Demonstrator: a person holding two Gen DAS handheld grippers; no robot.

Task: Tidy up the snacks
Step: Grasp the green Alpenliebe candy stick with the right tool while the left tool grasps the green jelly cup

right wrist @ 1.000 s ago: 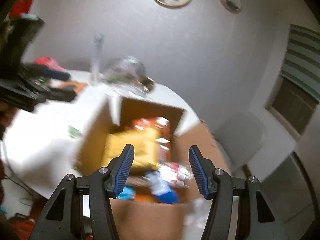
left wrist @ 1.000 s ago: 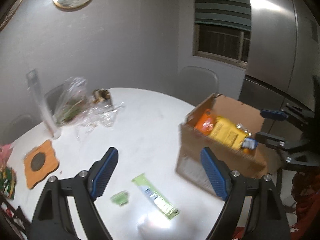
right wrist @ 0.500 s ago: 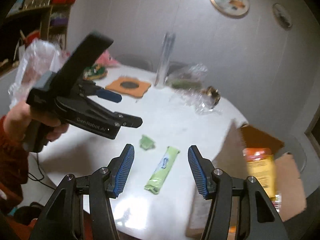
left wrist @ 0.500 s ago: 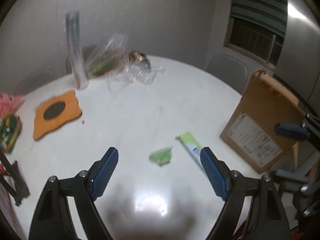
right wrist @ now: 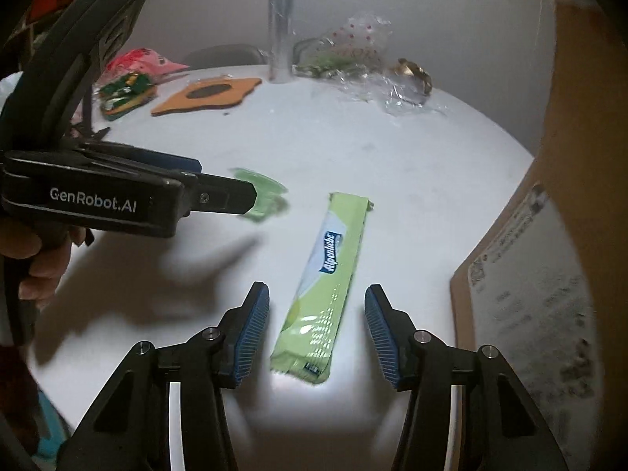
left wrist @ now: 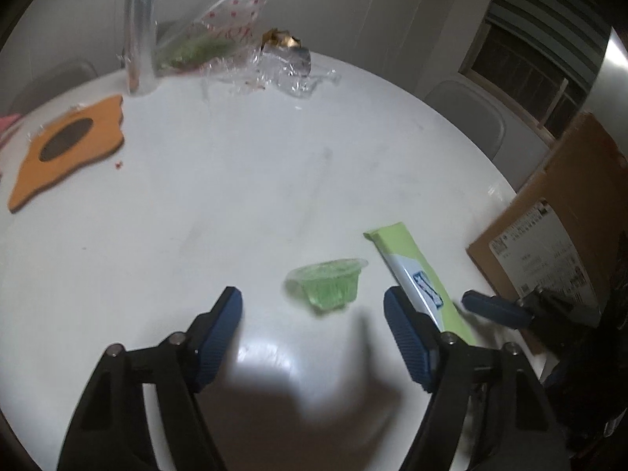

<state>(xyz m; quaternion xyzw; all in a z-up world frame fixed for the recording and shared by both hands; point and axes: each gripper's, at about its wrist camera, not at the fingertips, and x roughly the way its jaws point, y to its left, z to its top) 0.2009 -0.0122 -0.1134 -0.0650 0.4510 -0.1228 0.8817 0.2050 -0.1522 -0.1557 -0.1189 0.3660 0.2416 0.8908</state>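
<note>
We see a round white worktop (left wrist: 243,180) with two snacks lying near its near edge. Our left claw (left wrist: 313,306) hangs over a green jelly cup (left wrist: 325,282); its jaws are closing but stand apart, and the cup sits between and just beyond the tips, with neither pad touching it. Our right claw (right wrist: 317,310) is set over the near end of a long green candy pack (right wrist: 327,286), which lies flat on the worktop with its length running away from us. These jaws are closing too, one pad on each side of the pack, with a clear gap on both sides, so nothing is gripped.

In the left wrist view the pack (left wrist: 416,274) lies just right of the cup, and right of it stands a cardboard box (left wrist: 557,235) at the worktop's right edge. In the right wrist view the left claw (right wrist: 251,196) reaches in from the left, held by a hand (right wrist: 35,251), its tip over the blurred cup (right wrist: 263,196).

At the far side we see an orange mat (left wrist: 66,153), a tall clear tube (left wrist: 139,27) and crumpled clear wrap (left wrist: 243,43).
</note>
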